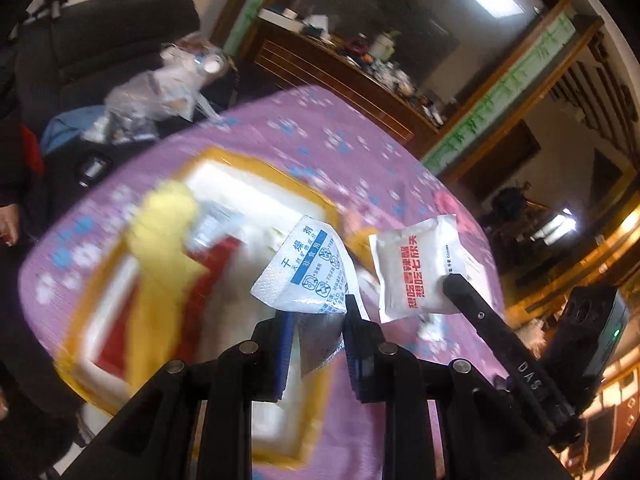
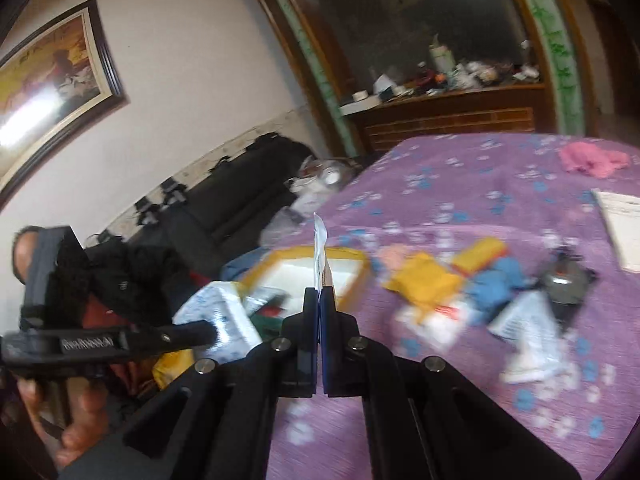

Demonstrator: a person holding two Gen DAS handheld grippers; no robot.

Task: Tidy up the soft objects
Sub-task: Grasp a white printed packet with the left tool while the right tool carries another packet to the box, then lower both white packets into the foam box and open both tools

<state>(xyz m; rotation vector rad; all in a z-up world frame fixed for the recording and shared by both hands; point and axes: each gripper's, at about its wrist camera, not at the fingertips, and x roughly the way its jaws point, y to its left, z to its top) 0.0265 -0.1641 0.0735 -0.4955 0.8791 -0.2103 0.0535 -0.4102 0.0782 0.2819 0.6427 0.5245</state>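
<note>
My left gripper (image 1: 316, 316) is shut on a white sachet with blue print (image 1: 304, 272), held above a yellow-rimmed white tray (image 1: 256, 176). In the tray lie a yellow cloth (image 1: 164, 240) and a red item (image 1: 216, 264). To the right, my right gripper (image 1: 454, 280) pinches a white packet with red print (image 1: 416, 272). In the right wrist view the right gripper (image 2: 319, 292) is shut on that packet (image 2: 320, 240), seen edge-on. The left gripper (image 2: 208, 330) carries the blue-print sachet (image 2: 224, 312) at lower left, near the tray (image 2: 356, 256).
A purple flowered tablecloth (image 2: 460, 184) bears a blurred pile: yellow pouches (image 2: 424, 280), blue cloth (image 2: 496, 280), white packets (image 2: 524, 328), a dark grey object (image 2: 564, 280), a pink cloth (image 2: 592, 160) and a white sheet (image 2: 624, 220). A black sofa (image 2: 240, 184) stands beyond.
</note>
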